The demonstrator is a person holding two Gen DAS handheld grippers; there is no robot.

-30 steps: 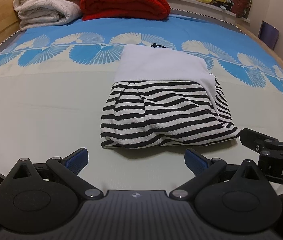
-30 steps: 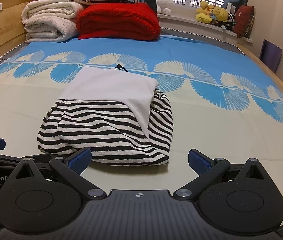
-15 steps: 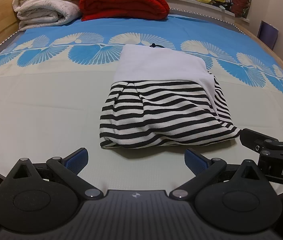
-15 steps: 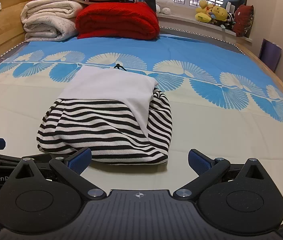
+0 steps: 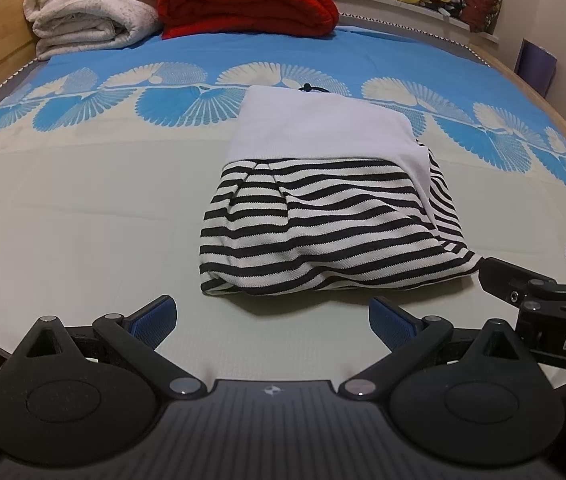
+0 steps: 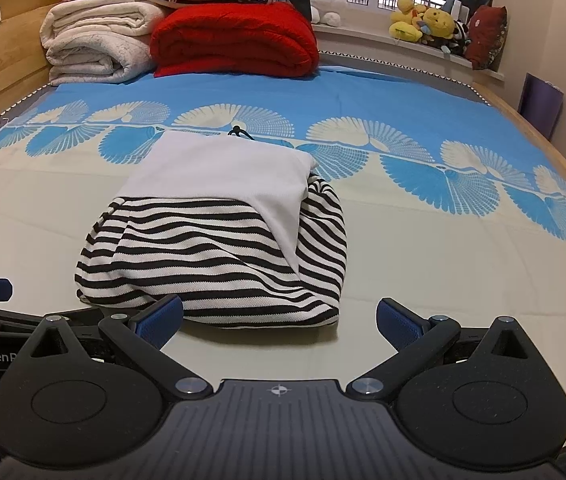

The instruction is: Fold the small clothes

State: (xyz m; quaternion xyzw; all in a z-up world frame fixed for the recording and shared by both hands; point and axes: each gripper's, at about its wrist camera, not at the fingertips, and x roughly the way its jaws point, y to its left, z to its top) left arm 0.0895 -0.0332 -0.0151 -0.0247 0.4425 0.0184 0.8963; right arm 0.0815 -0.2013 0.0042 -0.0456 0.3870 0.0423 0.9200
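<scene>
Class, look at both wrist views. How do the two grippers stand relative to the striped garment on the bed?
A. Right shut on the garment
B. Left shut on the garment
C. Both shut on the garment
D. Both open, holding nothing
D: the left gripper and right gripper both show fingers spread wide, short of the striped garment, which lies folded on the bed.

Left gripper (image 5: 270,315): jaws spread wide, blue-padded fingertips (image 5: 154,315) well apart, nothing between them; both point forward, held low and level. Right gripper (image 6: 279,318): likewise spread wide and empty, pads (image 6: 399,323) facing inward. The two grippers sit side by side: the right gripper's fingers enter the left view just beyond its right fingertip, and the left gripper's enter the right view beside its left fingertip.
</scene>
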